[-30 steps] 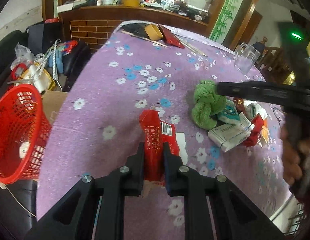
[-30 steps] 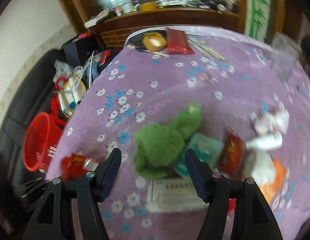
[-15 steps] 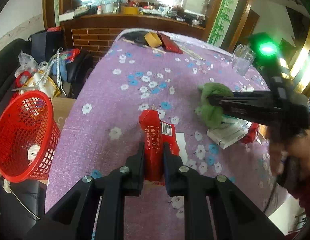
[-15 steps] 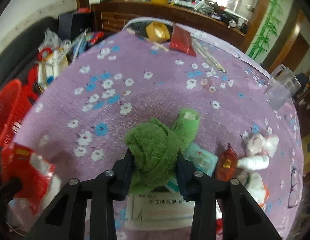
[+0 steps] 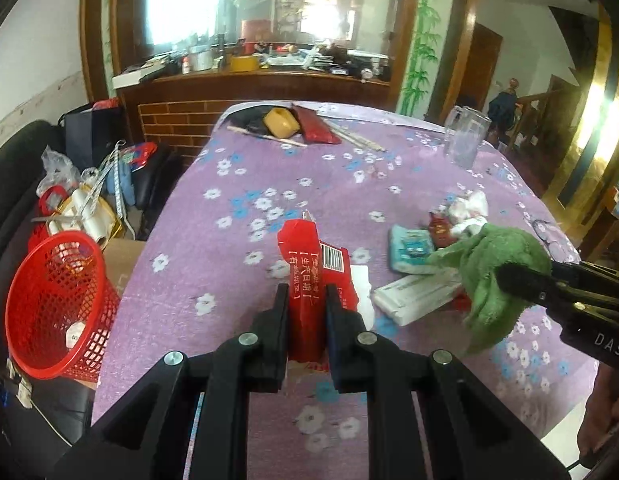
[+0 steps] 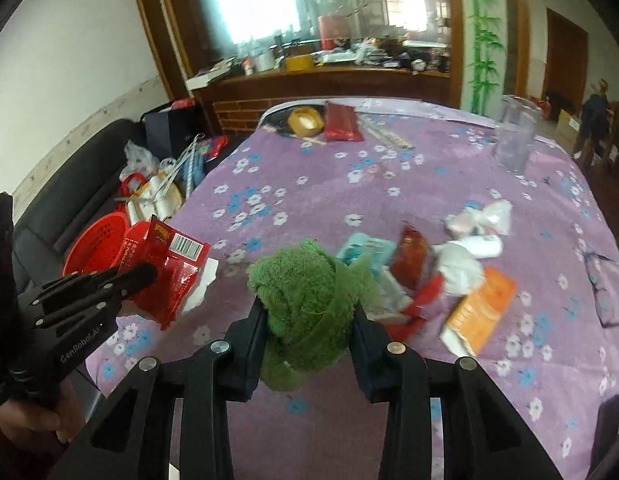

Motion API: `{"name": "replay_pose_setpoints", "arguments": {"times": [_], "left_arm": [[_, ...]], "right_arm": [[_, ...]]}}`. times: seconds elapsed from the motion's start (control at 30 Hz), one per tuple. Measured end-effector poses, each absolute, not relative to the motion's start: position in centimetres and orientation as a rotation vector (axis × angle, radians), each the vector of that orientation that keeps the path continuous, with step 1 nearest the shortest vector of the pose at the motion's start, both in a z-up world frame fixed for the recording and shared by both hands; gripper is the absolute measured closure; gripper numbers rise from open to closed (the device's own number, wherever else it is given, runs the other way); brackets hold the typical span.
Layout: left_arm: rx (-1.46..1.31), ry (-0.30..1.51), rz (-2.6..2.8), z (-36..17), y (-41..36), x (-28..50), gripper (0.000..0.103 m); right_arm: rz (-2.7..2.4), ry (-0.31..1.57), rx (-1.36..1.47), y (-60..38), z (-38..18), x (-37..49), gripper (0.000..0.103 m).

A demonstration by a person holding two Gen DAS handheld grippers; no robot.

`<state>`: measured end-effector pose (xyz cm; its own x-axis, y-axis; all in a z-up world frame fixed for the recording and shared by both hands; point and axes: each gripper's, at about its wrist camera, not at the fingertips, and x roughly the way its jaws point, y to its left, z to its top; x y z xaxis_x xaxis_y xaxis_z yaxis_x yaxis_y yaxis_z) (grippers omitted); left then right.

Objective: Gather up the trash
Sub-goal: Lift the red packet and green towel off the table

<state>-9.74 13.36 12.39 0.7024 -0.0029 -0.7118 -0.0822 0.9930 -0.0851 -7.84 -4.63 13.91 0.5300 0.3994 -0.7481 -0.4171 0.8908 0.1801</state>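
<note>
My left gripper (image 5: 307, 312) is shut on a red snack wrapper (image 5: 305, 264), which stands up between the pads, lifted off the purple flowered tablecloth (image 5: 237, 272). My right gripper (image 6: 307, 314) is shut on a bunched green cloth (image 6: 305, 280), held above the table's near side. The left wrist view shows that green cloth (image 5: 497, 264) hanging from the right gripper (image 5: 549, 284). In the right wrist view the left gripper (image 6: 121, 280) holds the red wrapper (image 6: 169, 264) at the left. A red mesh basket (image 5: 53, 300) stands beyond the table's left edge.
Loose trash lies right of centre: a teal packet (image 5: 409, 246), a white box (image 5: 413, 294), a red sachet (image 6: 411, 254), white tissue (image 6: 465, 256) and an orange packet (image 6: 481, 308). A glass (image 5: 465, 138) stands far right. Tape roll (image 5: 281, 122) and chopsticks lie at the far edge.
My right gripper closed on the green cloth and lifted it off the trash pile toward the near side. My left gripper rose a little, still gripping the red wrapper.
</note>
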Motion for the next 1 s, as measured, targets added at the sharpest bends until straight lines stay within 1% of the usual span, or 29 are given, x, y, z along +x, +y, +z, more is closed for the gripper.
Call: {"name": "replay_pose_setpoints", "arguments": {"times": [0.23, 0.47, 0.67, 1.0], "left_arm": [[-0.062, 0.779, -0.005, 13.2, 9.4, -9.5, 0.088], [-0.045, 0.774, -0.023, 13.5, 7.0, -9.5, 0.088], [-0.045, 0.773, -0.014, 13.5, 6.7, -9.8, 0.088], [-0.070, 0.758, 0.038, 14.1, 7.6, -10.9, 0.088]], "right_arm": [[0.426, 0.875, 0.044, -9.3, 14.8, -9.2, 0.063], [0.398, 0.857, 0.062, -11.9, 15.6, -10.0, 0.063], [0.402, 0.852, 0.069, -12.7, 15.9, -10.2, 0.062], [0.448, 0.845, 0.051, -11.4, 16.3, -10.1, 0.062]]}}
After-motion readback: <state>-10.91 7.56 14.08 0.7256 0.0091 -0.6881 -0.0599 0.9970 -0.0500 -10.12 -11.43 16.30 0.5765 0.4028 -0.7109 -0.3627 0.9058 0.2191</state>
